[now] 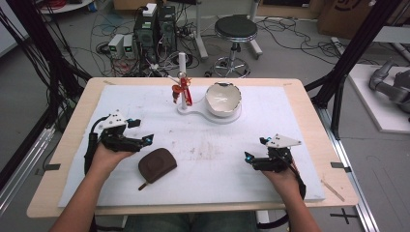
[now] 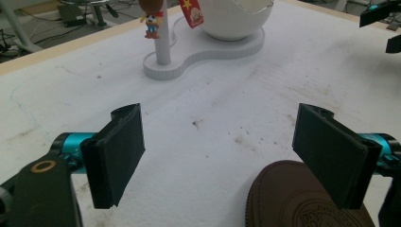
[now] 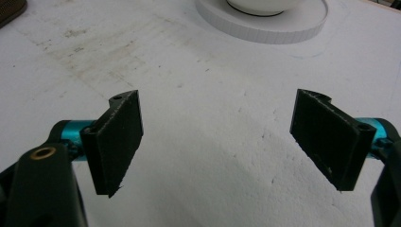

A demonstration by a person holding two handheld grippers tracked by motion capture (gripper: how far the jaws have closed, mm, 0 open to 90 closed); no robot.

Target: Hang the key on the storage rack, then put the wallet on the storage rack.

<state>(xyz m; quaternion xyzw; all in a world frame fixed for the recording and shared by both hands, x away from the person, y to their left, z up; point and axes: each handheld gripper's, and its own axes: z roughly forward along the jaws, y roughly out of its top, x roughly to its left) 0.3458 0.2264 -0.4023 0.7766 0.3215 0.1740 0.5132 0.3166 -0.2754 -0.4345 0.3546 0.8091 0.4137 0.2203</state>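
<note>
Left claw [image 1: 140,130] is held wide apart above the white mat [image 1: 212,150] on the tabletop [image 1: 77,104], nothing gripped. Just beside it, to its right, the brown leather pouch [image 1: 157,164] lies flat on the mat, untouched. At centre rear, a white stand [image 1: 193,107] carries a small figurine [image 1: 182,90] and an eggshell-shaped bowl [image 1: 223,99]. Right claw [image 1: 256,150] is likewise spread wide, empty.

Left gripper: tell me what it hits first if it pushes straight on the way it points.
Probably the white stand with its post and bowl; bare mat lies before it. The left gripper is open, the brown pouch just off its right jaw.
</note>
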